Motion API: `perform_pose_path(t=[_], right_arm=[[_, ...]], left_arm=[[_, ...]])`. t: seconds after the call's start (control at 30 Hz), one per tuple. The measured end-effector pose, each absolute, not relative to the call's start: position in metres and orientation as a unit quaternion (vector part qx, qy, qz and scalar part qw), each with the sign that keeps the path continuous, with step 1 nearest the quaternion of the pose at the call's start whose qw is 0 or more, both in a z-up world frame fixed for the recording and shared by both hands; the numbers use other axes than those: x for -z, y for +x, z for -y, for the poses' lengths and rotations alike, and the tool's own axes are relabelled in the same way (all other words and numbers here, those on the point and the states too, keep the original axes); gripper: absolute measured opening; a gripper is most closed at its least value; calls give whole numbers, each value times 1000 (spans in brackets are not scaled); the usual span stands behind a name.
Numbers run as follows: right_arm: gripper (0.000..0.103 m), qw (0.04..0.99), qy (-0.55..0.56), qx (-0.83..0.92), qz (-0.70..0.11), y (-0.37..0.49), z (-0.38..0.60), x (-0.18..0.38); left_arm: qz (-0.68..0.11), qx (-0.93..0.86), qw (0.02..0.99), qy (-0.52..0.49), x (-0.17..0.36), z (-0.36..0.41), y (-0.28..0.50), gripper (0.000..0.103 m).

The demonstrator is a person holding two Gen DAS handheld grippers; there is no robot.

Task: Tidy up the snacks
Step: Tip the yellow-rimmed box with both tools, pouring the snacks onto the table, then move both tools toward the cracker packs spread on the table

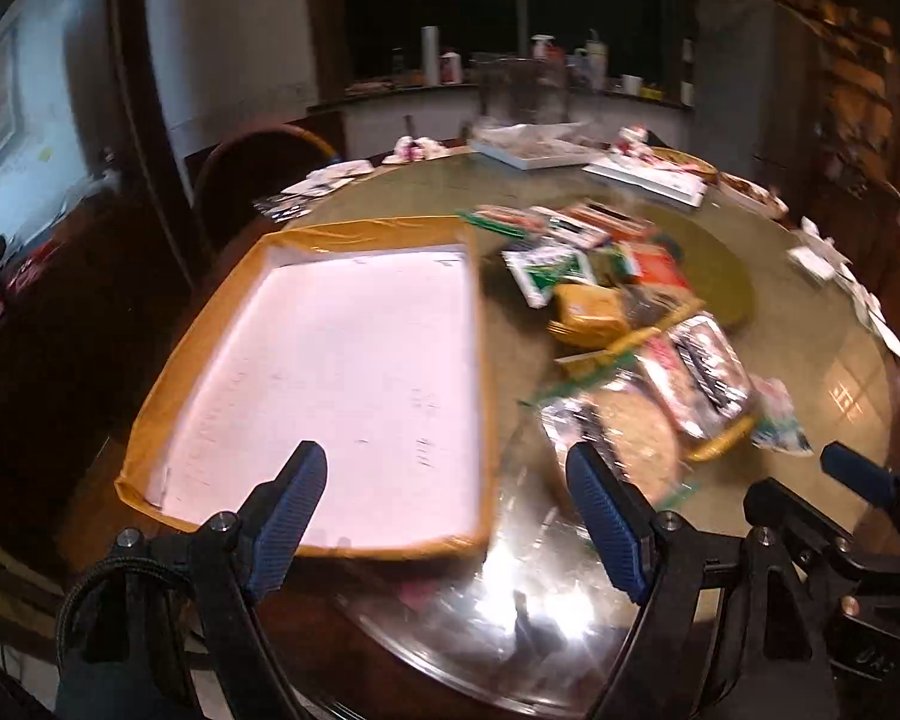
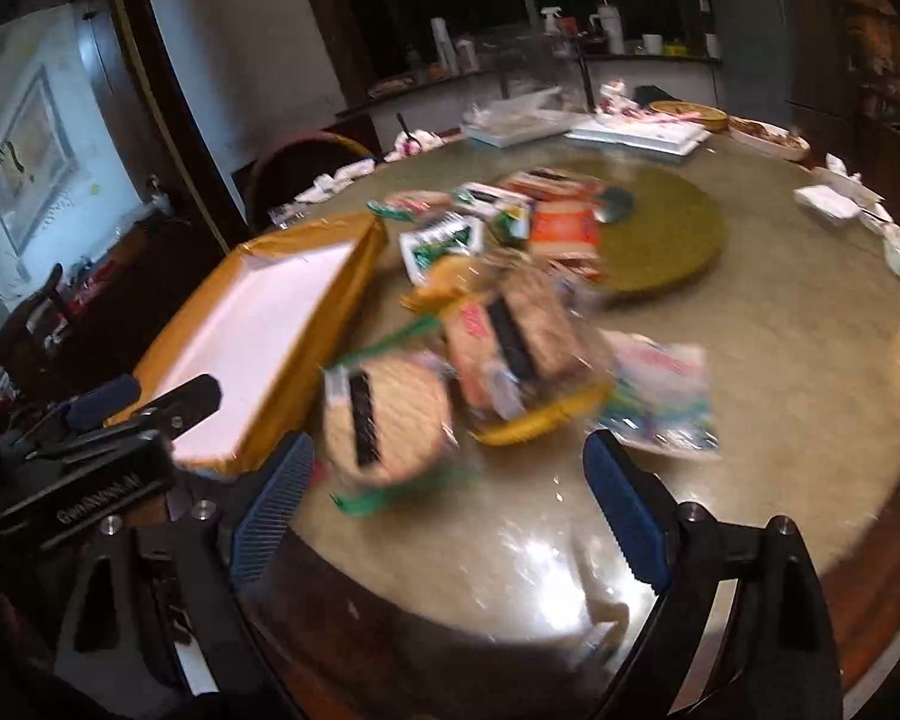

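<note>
Both tongs (image 1: 447, 480) (image 2: 450, 468) gape empty, snack packets (image 2: 498, 324) lying just ahead.

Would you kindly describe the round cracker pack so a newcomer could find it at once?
Start at the shallow yellow-rimmed box on the round table. Right of its near corner lies the round cracker pack, nearest of the snack pile. Only it shows a tan disc with a black stripe.

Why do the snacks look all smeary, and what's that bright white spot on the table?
Left wrist view: the snack packets are smeared by motion blur, and lamp glare shines on the glass table. Right wrist view: packets equally blurred, glare near the table edge; the fisheye bends everything.
</note>
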State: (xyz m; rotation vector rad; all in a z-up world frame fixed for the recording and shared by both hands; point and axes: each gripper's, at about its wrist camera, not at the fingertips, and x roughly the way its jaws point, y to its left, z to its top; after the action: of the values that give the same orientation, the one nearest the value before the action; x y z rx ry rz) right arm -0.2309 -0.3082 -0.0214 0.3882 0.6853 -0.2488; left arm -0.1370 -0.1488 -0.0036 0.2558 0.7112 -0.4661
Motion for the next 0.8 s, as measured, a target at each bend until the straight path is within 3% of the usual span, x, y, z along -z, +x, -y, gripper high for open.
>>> perform_pose_path(t=[0.33, 0.8], right_arm=[[92, 924, 191, 132, -302, -266, 312, 2], [92, 918, 159, 169, -321, -269, 301, -9]], left_arm=[[-337, 229, 903, 134, -10, 154, -165, 83], [-341, 238, 900, 128, -14, 153, -171, 82]])
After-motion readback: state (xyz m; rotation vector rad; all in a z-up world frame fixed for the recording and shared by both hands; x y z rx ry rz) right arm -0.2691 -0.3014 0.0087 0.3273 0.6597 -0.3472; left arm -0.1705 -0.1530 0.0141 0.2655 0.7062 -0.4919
